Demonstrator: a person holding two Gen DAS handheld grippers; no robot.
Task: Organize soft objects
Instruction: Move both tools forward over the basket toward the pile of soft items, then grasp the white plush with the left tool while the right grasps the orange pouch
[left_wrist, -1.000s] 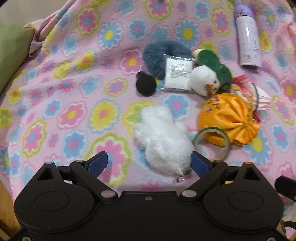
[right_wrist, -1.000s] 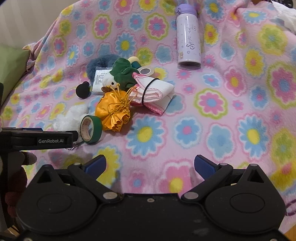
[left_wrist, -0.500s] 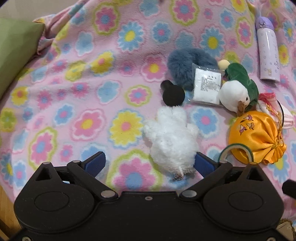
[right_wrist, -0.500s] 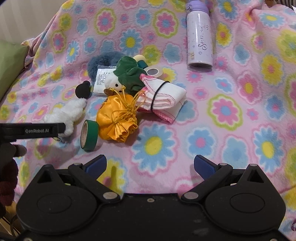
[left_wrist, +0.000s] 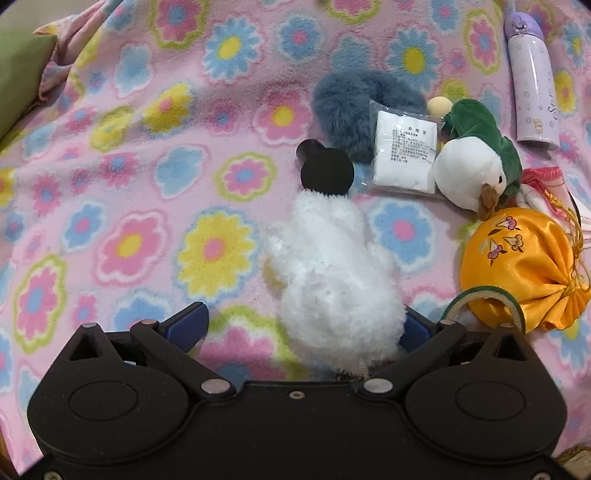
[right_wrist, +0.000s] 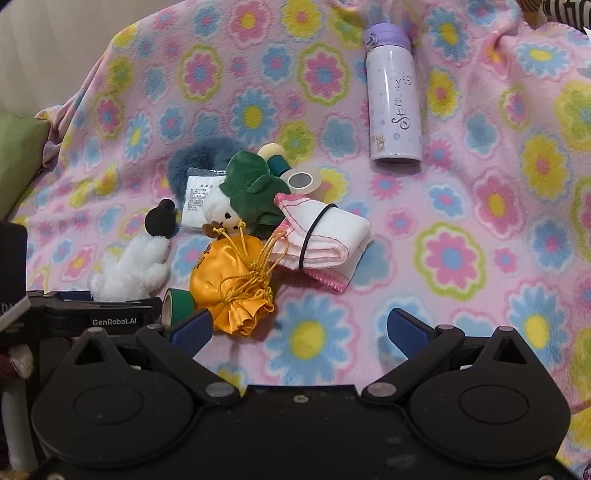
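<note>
A white fluffy toy (left_wrist: 332, 280) lies on the flowered blanket (left_wrist: 129, 206) between the wide jaws of my left gripper (left_wrist: 301, 326). Its right fingertip (left_wrist: 413, 328) touches the fluff; the left one stands apart. Behind the toy are a black ball-shaped piece (left_wrist: 327, 171), a blue-grey furry thing (left_wrist: 351, 103), a white packet (left_wrist: 404, 151), a green and white plush (left_wrist: 469, 166) and an orange satin pouch (left_wrist: 517, 266). My right gripper (right_wrist: 299, 332) is open over bare blanket, just in front of the pouch (right_wrist: 229, 280) and a folded pink-edged cloth (right_wrist: 325, 236).
A green tape roll (right_wrist: 179, 304) leans against the pouch beside my left gripper (right_wrist: 110, 306). A clear tape roll (right_wrist: 303, 181) sits behind the plush. A lilac bottle (right_wrist: 393, 96) lies at the back right. A green cushion (left_wrist: 18, 74) borders the blanket's left edge.
My left gripper has come forward and down, so the white toy now sits deep between its jaws, which stand a little wider. The right gripper has drifted closer to the pile.
</note>
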